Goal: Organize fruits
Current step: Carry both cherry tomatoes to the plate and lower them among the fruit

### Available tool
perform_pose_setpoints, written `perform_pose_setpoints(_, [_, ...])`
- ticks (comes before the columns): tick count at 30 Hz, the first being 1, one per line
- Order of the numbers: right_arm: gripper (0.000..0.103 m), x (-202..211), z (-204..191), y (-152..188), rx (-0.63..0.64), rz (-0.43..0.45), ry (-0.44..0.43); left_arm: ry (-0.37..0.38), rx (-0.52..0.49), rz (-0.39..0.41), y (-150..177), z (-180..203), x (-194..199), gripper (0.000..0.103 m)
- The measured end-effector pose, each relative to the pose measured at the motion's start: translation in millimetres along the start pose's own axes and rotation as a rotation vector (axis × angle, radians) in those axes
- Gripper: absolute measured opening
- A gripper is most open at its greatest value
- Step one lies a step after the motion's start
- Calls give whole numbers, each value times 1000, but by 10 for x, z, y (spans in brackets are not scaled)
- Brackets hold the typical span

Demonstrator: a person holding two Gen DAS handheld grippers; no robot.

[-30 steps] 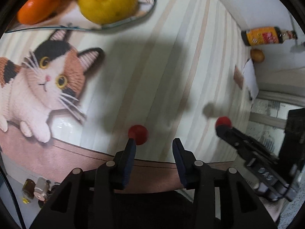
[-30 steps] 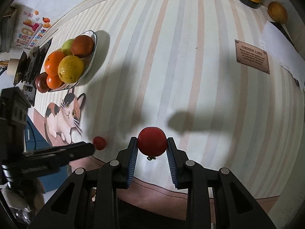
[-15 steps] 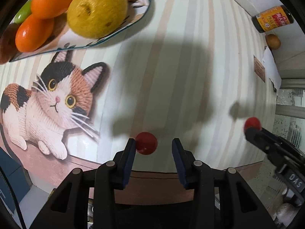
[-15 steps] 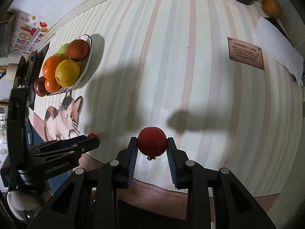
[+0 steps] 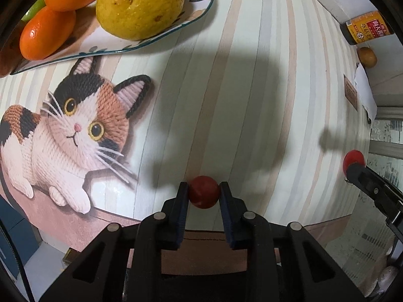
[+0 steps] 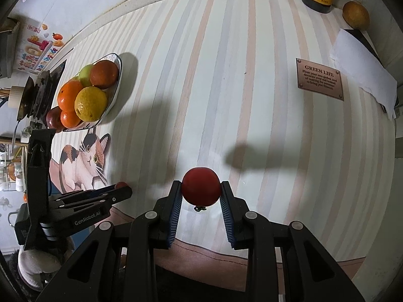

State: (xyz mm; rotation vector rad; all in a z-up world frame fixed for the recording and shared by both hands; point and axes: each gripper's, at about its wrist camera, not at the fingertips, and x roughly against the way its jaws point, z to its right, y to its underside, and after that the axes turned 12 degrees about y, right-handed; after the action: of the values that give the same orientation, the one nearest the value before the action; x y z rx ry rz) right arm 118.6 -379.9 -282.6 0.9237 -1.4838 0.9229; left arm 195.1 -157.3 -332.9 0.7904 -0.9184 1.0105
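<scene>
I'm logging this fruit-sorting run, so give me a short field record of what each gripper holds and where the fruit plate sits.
left gripper: jaws have just closed on the small red round fruit
right gripper: shut on the larger red tomato, calyx underneath
fruit plate: white, dark-rimmed, on the striped tablecloth above the cat print
plate contents: yellow lemon, oranges, a green fruit, dark red fruit

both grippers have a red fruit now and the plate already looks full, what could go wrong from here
1. The plate is heaped, with the lemon near its rim, so an added fruit may roll off or dislodge others.
2. The left gripper, jaws just closed, pinches the small red fruit at the pad tips; it might slip.
3. Both grippers heading platewards could collide.
</scene>
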Motion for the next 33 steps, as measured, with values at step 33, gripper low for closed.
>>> perform_pose_setpoints(33, [33, -493, -1358, -292, -28, 111, -480, 325, 319, 299, -540, -1069, 1168, 22])
